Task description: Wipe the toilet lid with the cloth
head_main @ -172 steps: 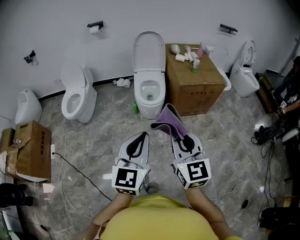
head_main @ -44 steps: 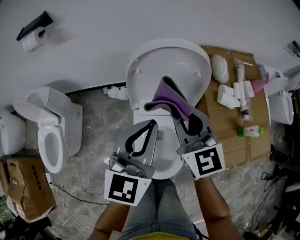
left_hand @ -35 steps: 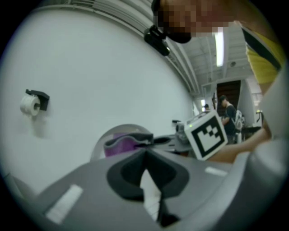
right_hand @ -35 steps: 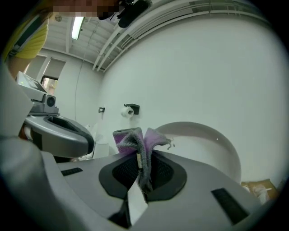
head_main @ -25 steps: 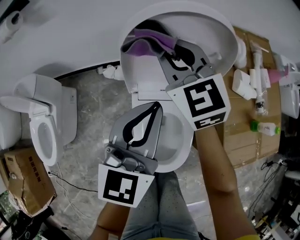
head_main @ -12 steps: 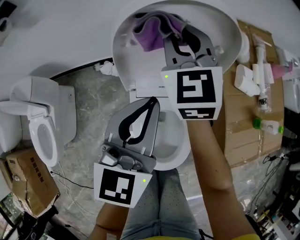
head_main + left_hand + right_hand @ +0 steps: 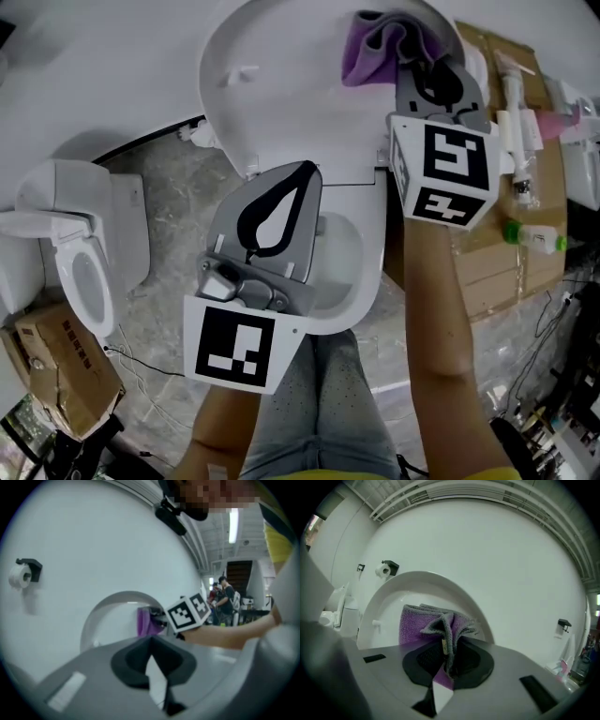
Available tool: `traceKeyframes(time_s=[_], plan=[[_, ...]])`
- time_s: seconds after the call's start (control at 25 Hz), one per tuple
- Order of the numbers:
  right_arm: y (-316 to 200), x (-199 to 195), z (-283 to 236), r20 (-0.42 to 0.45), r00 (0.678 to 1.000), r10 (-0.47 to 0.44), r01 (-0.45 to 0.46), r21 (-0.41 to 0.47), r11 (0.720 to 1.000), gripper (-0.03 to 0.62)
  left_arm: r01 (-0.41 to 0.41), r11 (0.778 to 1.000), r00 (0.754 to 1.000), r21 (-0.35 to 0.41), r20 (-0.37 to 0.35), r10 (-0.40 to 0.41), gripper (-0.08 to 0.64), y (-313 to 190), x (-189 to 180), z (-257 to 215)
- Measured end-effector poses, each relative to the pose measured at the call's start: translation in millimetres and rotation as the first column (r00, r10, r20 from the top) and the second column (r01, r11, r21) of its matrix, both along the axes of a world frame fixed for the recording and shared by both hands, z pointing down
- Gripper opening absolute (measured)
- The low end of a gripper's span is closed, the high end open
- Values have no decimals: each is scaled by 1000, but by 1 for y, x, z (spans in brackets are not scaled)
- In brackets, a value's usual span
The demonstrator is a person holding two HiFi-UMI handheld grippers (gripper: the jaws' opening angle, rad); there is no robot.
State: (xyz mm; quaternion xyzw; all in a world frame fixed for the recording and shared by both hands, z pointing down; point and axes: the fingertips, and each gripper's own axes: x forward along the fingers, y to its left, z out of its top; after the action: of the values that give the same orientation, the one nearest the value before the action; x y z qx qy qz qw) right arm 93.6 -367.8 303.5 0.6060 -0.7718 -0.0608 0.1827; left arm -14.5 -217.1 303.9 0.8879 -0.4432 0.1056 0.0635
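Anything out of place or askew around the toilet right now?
The lid and cloth look fine. The only oddity: a bottle lies on its side on the cardboard box right of the toilet.

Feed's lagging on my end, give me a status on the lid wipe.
Right gripper shut on purple cloth, cloth against raised toilet lid, upper right. Left gripper shut, empty, over the bowl. Nothing blocking lid.

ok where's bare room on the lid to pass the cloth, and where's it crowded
The lid is bare from the cloth across to its left rim. The box on the right is crowded with bottles; only its near part is bare.
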Motion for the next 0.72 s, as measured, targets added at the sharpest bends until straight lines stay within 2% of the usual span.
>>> traceKeyframes(time_s=[0.24, 0.48, 0.6, 0.72], plan=[[1, 16, 4, -20, 999, 44, -44, 0, 999, 48, -36, 996, 998, -77, 51, 40, -5, -1, 13, 23], [5, 36, 6, 65, 990, 129, -130, 13, 991, 48, -45, 994, 996, -101, 69, 53, -5, 7, 12, 32], [19, 20, 0, 35, 996, 82, -84, 46, 995, 48, -39, 994, 997, -105, 63, 46, -5, 11, 4, 35], [50, -21, -1, 6, 998, -55, 54, 94, 994, 48, -34, 993, 997, -110, 60, 41, -5, 18, -3, 38]])
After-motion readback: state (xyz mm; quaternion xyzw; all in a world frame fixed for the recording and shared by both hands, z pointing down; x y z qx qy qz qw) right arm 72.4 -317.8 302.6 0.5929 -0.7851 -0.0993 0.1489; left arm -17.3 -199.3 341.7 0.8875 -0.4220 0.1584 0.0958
